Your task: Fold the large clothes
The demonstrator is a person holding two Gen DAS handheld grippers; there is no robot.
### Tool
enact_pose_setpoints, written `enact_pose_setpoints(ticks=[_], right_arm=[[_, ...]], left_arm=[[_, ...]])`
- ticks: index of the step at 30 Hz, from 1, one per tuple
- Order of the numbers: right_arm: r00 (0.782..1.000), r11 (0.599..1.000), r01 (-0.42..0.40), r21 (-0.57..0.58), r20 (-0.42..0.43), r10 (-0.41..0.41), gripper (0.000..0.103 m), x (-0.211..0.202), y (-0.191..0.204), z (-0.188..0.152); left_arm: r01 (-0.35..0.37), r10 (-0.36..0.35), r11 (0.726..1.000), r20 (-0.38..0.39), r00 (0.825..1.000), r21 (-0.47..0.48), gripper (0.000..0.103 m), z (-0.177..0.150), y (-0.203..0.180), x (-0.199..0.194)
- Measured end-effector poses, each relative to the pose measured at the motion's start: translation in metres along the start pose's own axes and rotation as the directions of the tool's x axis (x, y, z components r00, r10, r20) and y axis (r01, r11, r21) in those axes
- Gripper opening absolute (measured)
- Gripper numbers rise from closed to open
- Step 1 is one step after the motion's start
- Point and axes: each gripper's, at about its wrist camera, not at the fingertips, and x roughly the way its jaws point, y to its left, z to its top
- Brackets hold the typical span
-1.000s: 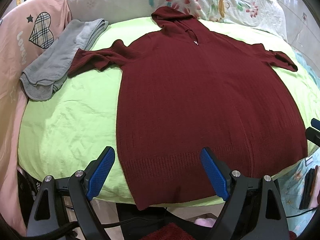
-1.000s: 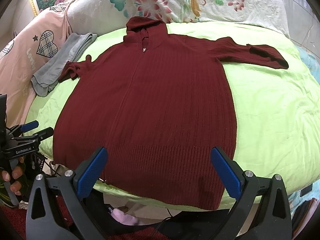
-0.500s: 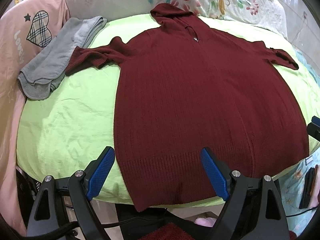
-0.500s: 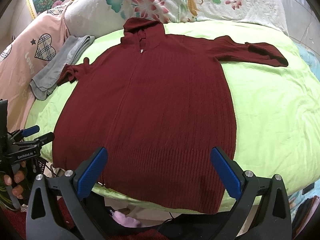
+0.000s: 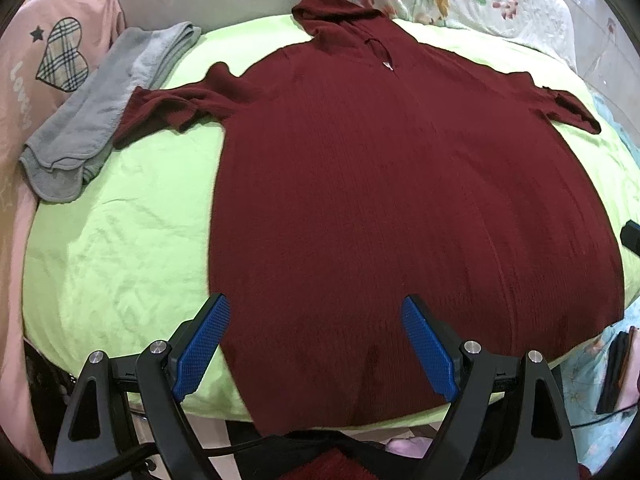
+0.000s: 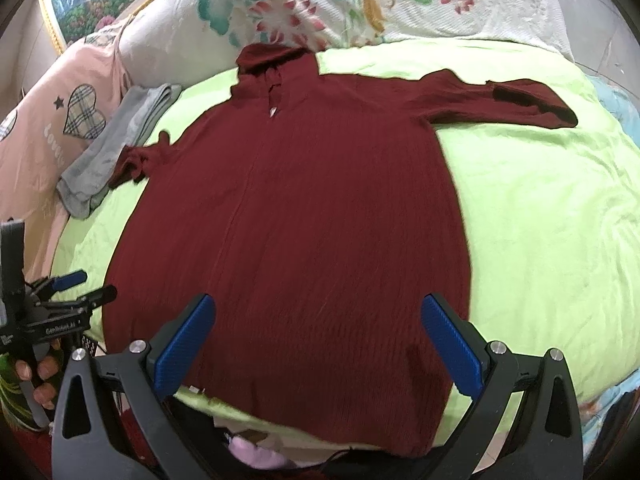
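Note:
A dark red hooded sweater (image 5: 400, 200) lies spread flat, front up, on a lime green sheet (image 5: 120, 240), hood at the far end and both sleeves out to the sides. It also shows in the right wrist view (image 6: 320, 220). My left gripper (image 5: 316, 344) is open and empty above the hem's left part. My right gripper (image 6: 318, 340) is open and empty above the hem's middle. The left gripper also shows at the left edge of the right wrist view (image 6: 76, 288).
A folded grey cloth (image 5: 104, 112) lies beside the left sleeve. A pink pillow with a plaid heart (image 5: 48, 64) is at the far left. A floral quilt (image 6: 360, 0) lies behind the hood. The green sheet (image 6: 540, 220) stretches right of the sweater.
Both grippers have moved forward and closer to the sweater's hem. The sweater has not moved. Both jaws stay open.

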Motion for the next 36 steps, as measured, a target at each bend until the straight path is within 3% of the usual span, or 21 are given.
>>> enact_pose_setpoints(ticks=[7,11,14,17,19,29,31,33,35,36], right_arm=[[0.996,0.998,0.045,0.032,0.08,-0.048,0.1,0.009,-0.042,0.048],[0.985,0.991,0.13,0.015,0.117,-0.131,0.093,0.015,-0.075,0.086],[0.974,0.984,0.178,0.031,0.135,-0.18,0.082,0.022,-0.11,0.121],[0.952,0.958,0.287,0.029,0.105,-0.288,0.072,0.045,-0.146,0.151],[0.944,0.947,0.323,0.008,0.075,-0.322,0.07,0.068,-0.163,0.162],[0.914,0.909,0.397,-0.125,-0.033,-0.404,0.069,0.154,-0.213,0.198],[0.908,0.905,0.404,-0.135,-0.059,-0.414,0.06,0.168,-0.222,0.201],[0.902,0.903,0.411,-0.129,-0.086,-0.423,0.027,0.176,-0.23,0.204],[0.907,0.911,0.404,-0.083,-0.093,-0.411,0.009,0.174,-0.238,0.207],[0.916,0.92,0.39,-0.045,-0.086,-0.392,0.007,0.168,-0.24,0.207]], left_arm=[[-0.004,0.003,1.0,0.023,1.0,0.026,0.088,0.03,-0.006,0.013],[-0.007,0.006,1.0,0.038,0.999,0.019,0.088,0.052,-0.005,0.019],[-0.004,0.004,1.0,0.049,0.999,0.0,0.088,0.069,-0.003,0.022],[-0.003,0.003,1.0,0.05,0.999,-0.014,0.089,0.082,-0.001,0.026],[-0.001,0.001,1.0,0.044,0.999,-0.018,0.09,0.09,-0.002,0.031],[-0.001,0.0,1.0,-0.047,0.999,-0.011,0.09,0.104,-0.01,0.071],[-0.005,0.004,1.0,-0.061,0.998,-0.005,0.09,0.106,-0.012,0.078],[-0.007,0.007,1.0,-0.078,0.997,-0.001,0.09,0.106,-0.012,0.083],[-0.007,0.007,1.0,-0.085,0.996,0.0,0.09,0.106,-0.012,0.088],[-0.007,0.007,1.0,-0.089,0.996,0.0,0.09,0.107,-0.011,0.089]])
